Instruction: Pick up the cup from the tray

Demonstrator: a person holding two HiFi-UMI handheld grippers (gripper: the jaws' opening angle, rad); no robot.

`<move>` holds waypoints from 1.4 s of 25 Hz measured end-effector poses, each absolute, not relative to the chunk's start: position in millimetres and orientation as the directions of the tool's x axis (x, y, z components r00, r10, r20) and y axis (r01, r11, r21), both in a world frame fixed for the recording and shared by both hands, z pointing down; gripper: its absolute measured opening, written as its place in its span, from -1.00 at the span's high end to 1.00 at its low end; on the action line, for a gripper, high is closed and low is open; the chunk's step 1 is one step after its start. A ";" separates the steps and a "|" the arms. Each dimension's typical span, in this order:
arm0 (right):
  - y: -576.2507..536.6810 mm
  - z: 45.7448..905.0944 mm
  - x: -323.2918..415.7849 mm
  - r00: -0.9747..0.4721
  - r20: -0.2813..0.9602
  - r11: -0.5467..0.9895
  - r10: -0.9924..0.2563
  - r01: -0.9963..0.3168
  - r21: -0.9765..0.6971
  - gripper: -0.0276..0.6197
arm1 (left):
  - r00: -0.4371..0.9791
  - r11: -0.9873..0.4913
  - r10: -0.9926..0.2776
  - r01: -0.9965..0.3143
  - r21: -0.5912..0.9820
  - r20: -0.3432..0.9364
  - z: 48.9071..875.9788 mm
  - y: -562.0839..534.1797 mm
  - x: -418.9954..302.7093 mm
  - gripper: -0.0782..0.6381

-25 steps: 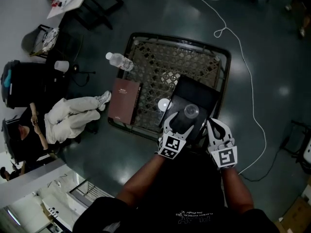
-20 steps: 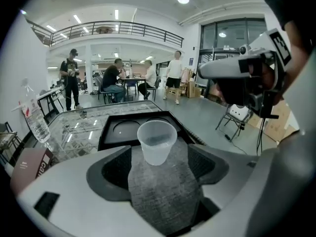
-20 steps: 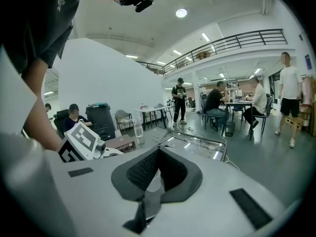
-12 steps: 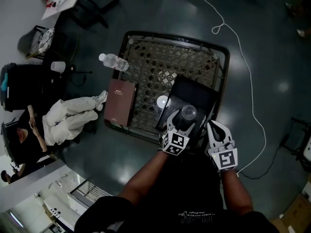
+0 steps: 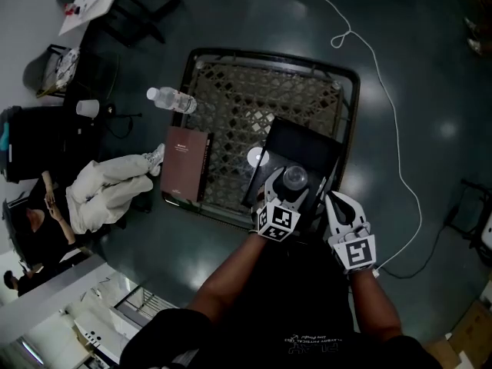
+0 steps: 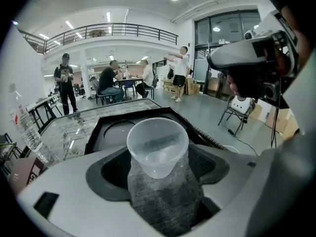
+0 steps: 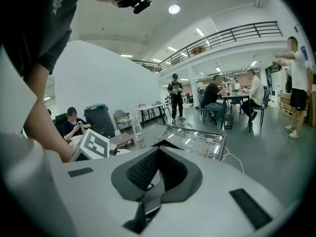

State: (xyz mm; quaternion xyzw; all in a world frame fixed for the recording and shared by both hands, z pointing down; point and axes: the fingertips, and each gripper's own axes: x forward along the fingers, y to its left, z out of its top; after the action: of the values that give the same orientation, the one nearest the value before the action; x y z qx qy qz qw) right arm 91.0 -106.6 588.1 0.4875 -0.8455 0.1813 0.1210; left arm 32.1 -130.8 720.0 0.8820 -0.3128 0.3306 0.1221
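Evidently left tool (image 5: 290, 187) clenched on clear cup (image 6: 158, 146), gripping low on wall so rim sits level. Cup just above black tray (image 5: 307, 146) on mesh counter (image 5: 238, 102). Right tool (image 5: 336, 204) closed, empty, aside, probably to leave room.

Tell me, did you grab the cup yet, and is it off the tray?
Done: the left gripper is closed on the clear cup. In hand: the cup sits between its jaws, above the black tray; whether it is off the tray's surface can't be told. Left: lift it clear. The right gripper is shut and empty.
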 end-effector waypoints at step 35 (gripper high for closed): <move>-108.9 565.9 83.1 -0.529 0.367 0.493 -0.765 -0.848 -0.194 0.89 | 0.627 -0.751 -0.525 -0.660 0.034 0.576 652.6 -143.1 32.8 -0.06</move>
State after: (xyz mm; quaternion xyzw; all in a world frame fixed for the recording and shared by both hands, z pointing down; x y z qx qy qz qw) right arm 83.1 -108.9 565.9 0.4711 -0.8562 0.1775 0.1164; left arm 32.8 -143.1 652.6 0.8936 -0.3313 0.2774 0.1216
